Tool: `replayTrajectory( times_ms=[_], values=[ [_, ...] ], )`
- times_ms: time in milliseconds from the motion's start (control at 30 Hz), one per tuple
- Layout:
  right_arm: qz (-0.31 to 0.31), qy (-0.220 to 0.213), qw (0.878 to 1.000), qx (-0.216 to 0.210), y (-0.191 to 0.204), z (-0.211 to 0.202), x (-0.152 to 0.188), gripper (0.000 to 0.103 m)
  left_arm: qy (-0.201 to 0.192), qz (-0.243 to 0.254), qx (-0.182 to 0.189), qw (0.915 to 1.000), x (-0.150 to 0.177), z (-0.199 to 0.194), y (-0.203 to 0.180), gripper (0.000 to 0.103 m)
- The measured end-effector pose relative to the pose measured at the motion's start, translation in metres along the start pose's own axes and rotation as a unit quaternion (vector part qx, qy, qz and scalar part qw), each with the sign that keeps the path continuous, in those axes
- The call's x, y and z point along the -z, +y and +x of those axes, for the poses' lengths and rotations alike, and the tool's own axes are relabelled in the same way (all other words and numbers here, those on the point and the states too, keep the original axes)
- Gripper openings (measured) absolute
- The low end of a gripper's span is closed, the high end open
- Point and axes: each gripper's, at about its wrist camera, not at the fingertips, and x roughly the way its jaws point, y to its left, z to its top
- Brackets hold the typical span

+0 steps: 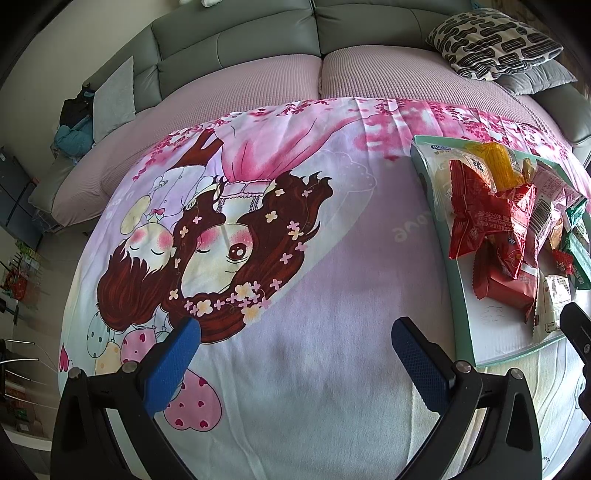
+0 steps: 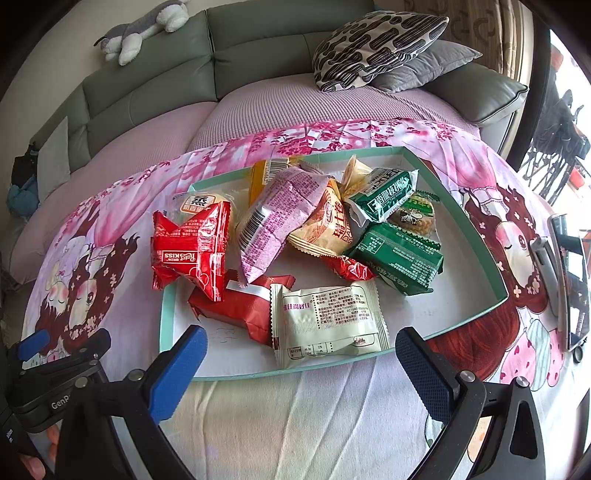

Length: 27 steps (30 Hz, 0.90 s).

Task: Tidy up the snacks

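A shallow mint-green tray lies on the cartoon-print cloth and holds several snack packets: a red Rose Kiss pack, a pink pack, a white pack, green packs and a yellow-orange pack. My right gripper is open and empty, just in front of the tray's near edge by the white pack. My left gripper is open and empty over bare cloth, left of the tray, where the red packs show.
The cloth covers a table in front of a grey sofa with a patterned cushion and a plush toy. A phone on a stand sits at the right edge. The left gripper also shows in the right wrist view.
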Motion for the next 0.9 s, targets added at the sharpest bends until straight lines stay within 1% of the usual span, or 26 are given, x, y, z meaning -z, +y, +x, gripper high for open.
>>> replayTrajectory(
  times_ms=[700,900],
  values=[
    [0.0,0.002,1.0,0.0,0.0003,0.0016,0.0015,0.103,0.0,0.004,0.002,1.0,0.0036,-0.0005,-0.0044,0.103],
    [0.0,0.003,1.0,0.0,0.0,0.0018,0.0008,0.103,-0.007,0.001,0.001,1.0,-0.0002,-0.0024,0.0019,0.103]
  ],
)
